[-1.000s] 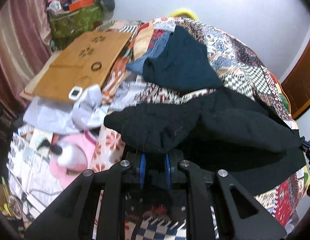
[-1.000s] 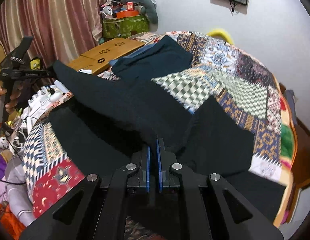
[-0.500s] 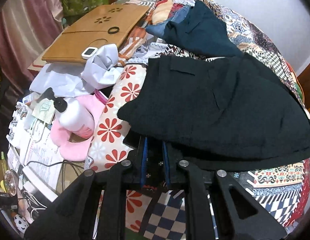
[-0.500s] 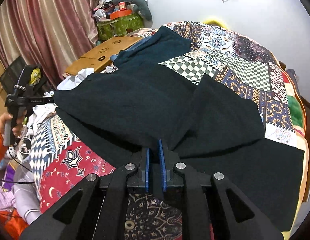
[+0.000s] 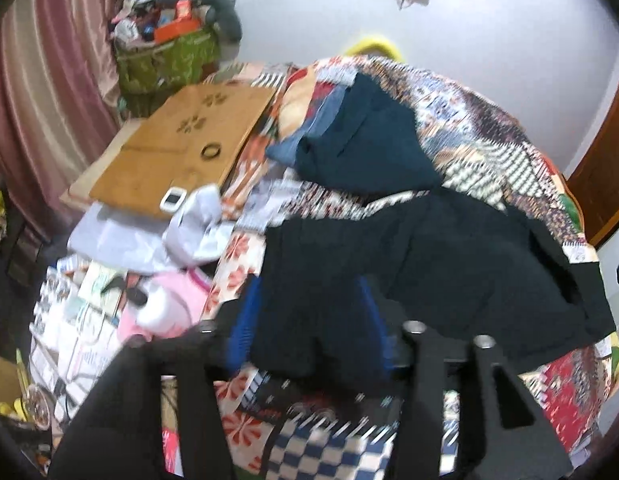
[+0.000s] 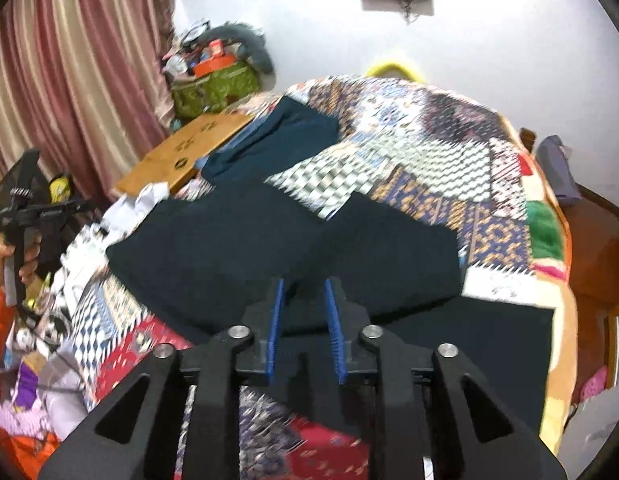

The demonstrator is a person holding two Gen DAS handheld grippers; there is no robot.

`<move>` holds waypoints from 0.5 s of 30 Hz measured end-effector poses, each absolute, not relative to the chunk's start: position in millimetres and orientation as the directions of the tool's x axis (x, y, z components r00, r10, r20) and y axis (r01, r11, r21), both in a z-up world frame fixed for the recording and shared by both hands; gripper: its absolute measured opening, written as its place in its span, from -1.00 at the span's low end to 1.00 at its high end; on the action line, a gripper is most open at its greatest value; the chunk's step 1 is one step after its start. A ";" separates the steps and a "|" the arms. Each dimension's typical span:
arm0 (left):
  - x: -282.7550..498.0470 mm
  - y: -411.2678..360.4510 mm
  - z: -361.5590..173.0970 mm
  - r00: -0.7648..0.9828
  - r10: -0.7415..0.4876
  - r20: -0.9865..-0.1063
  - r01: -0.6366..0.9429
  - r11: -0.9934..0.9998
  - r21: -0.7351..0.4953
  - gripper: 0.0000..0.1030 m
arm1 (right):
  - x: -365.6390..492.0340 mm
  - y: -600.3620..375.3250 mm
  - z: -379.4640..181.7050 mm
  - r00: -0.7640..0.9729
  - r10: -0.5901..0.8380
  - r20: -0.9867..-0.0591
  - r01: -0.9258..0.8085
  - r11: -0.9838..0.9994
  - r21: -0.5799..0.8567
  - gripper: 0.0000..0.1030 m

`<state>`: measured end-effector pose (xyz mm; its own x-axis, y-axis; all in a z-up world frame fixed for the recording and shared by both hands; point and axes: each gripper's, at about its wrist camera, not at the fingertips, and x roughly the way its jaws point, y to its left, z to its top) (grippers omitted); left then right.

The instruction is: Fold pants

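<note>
The black pants (image 5: 449, 264) lie folded over on the patchwork bedspread (image 5: 489, 128); they also show in the right wrist view (image 6: 269, 248). My left gripper (image 5: 309, 320) is open, its blue pads spread wide, with the near edge of the pants lying between them. My right gripper (image 6: 305, 300) is open with a clear gap between its pads, just at the near edge of the pants. The left gripper and the hand holding it show at far left in the right wrist view (image 6: 33, 216).
A dark teal garment (image 5: 365, 140) lies on the bed beyond the pants. A wooden lap table (image 5: 181, 144), white cloth (image 5: 193, 232), a pink item with a white bottle (image 5: 169, 304) and a green bag (image 5: 165, 60) crowd the left side. Curtains hang at the left.
Both grippers have opened and let go of the pants, which now rest folded on the bed. Both grippers have pulled back and tilted up a little.
</note>
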<state>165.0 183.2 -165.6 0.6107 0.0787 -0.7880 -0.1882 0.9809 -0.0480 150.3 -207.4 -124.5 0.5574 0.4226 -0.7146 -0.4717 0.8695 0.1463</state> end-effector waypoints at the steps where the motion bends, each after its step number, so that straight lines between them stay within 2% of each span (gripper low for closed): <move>1: 170.4 178.8 -161.9 0.620 0.077 -0.781 -0.176 0.983 -0.042 0.11 | 156.2 -210.5 -122.1 0.568 0.415 -0.711 -0.459 0.877 0.145 -0.43; 7: 210.6 155.4 -157.9 0.626 0.059 -0.777 -0.128 0.991 -0.028 0.43 | 195.0 -216.9 -122.0 0.594 0.381 -0.709 -0.399 0.904 0.152 -0.11; 9: 227.5 147.9 -161.2 0.615 0.050 -0.787 -0.118 0.993 -0.029 0.62 | 207.3 -216.4 -125.3 0.589 0.379 -0.714 -0.394 0.906 0.156 -0.08; 15: 270.9 127.1 -177.9 0.575 0.040 -0.817 -0.083 0.997 -0.010 0.74 | 253.3 -206.3 -148.3 0.531 0.382 -0.757 -0.397 0.901 0.176 -0.07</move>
